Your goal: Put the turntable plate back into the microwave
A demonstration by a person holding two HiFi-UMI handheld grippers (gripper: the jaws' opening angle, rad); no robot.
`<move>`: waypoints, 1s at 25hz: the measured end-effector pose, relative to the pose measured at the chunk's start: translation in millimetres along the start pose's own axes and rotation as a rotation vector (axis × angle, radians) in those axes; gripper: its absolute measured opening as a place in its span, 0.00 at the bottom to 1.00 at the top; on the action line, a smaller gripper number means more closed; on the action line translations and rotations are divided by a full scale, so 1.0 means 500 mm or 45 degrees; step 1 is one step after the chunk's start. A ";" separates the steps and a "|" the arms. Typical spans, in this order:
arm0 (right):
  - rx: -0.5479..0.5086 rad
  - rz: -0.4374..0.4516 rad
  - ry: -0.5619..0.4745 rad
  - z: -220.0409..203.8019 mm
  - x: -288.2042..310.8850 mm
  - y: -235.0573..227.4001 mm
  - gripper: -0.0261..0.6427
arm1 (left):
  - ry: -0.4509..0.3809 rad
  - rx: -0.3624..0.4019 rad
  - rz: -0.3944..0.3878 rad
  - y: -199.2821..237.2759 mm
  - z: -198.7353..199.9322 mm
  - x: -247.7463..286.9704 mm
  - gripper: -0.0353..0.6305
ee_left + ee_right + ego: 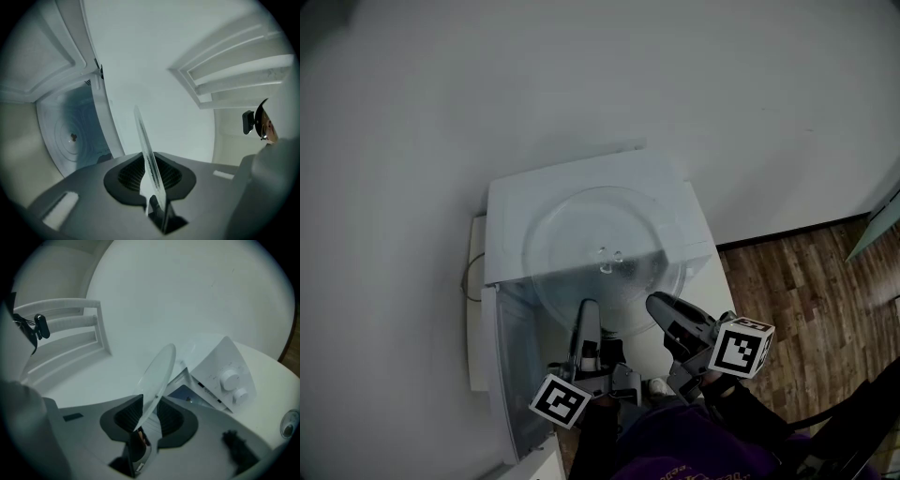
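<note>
The clear glass turntable plate (pixel 600 248) hangs in the air over the top of the white microwave (pixel 508 211), roughly level. My left gripper (pixel 586 311) grips its near rim on the left and my right gripper (pixel 661 302) grips it a little to the right. In the left gripper view the plate (pixel 145 140) runs edge-on between the jaws of the left gripper (pixel 151 177), with the microwave's open cavity (pixel 70 136) to the left. In the right gripper view the plate (pixel 159 376) stands tilted in the right gripper (pixel 147 417), and the control panel with two knobs (pixel 229 378) lies behind it.
The microwave door (pixel 502 375) stands open at the lower left. The microwave sits against a white wall, with a thin cable (pixel 469 277) beside it. Wood floor (pixel 806 281) lies to the right. White slats (pixel 243 70) show high on the wall.
</note>
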State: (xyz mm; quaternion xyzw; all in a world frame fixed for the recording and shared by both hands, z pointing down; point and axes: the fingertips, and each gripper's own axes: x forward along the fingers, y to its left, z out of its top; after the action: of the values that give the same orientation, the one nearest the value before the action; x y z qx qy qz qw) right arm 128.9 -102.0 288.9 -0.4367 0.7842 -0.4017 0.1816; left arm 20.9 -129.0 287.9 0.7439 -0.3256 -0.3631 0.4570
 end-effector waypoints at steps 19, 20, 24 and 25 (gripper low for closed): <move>-0.021 0.152 0.366 -0.179 -0.054 0.032 0.20 | -0.367 -0.094 0.129 0.015 -0.024 -0.238 0.11; -0.024 0.150 0.384 -0.187 -0.055 0.030 0.20 | -0.379 -0.100 0.143 0.020 -0.026 -0.247 0.11; -0.027 0.148 0.449 -0.220 -0.059 0.019 0.20 | -0.412 -0.123 0.177 0.039 -0.034 -0.279 0.11; -0.021 0.148 0.464 -0.228 -0.061 0.017 0.21 | -0.419 -0.130 0.185 0.044 -0.037 -0.287 0.11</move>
State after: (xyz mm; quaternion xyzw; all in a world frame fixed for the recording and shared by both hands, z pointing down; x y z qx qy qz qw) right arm 68.7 -20.5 349.9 -0.3122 0.8313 -0.4564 0.0560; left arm -42.1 -11.9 348.6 0.6249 -0.4297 -0.4620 0.4598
